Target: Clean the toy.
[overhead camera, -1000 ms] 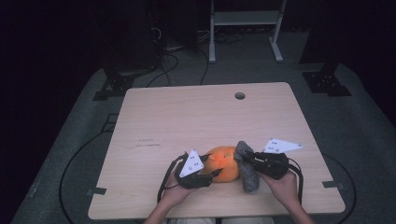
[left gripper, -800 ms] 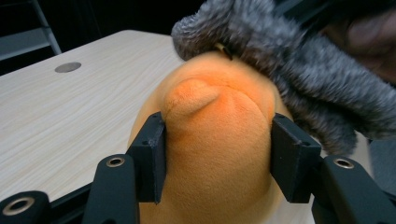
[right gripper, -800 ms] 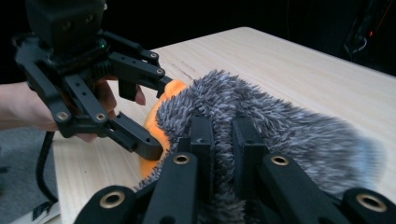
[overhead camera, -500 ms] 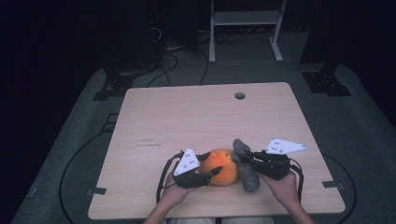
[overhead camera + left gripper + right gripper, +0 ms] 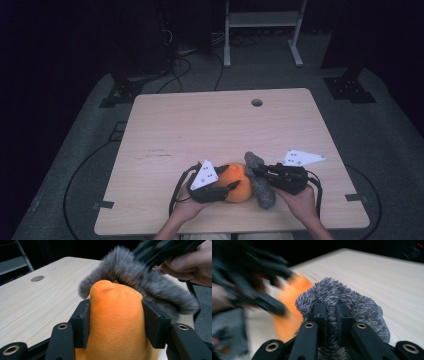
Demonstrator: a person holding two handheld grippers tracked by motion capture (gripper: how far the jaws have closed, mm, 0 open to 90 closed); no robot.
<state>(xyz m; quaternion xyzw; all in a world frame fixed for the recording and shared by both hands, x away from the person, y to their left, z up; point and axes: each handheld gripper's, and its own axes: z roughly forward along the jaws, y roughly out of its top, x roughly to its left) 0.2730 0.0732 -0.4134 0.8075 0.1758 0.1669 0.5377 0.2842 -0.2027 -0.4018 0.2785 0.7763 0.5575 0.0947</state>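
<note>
Count: one orange plush piece (image 5: pixel 236 182), one grey furry piece (image 5: pixel 261 182), two grippers, one counter (image 5: pixel 210 125).
Orange plush piece: lies near the counter's front edge, a little right of its middle, between the two grippers; in the left gripper view (image 5: pixel 116 320) it bulges up between the jaws.
Grey furry piece: touches the orange piece on its right side and curves over its far end (image 5: pixel 140 282); in the high view it runs as a long strip toward the front edge.
Left gripper (image 5: pixel 227 187): held in the person's left hand (image 5: pixel 187 207); jaws at a narrow gap, pressed on both sides of the orange plush piece, having closed a little further onto it.
Right gripper (image 5: pixel 256 172): held in the person's right hand (image 5: pixel 300 200); jaws almost together, pinching the grey fur (image 5: pixel 342 302) between them.
In the way: the two grippers point at each other across the plush, close together; each one's cable loops beside its hand.
Around: a round hole (image 5: pixel 257 102) near the counter's far edge; a white frame (image 5: pixel 262 30) and cables on the floor beyond.
Edges and room: the plush sits near the front edge; the far half and the left side of the counter are bare wood.
</note>
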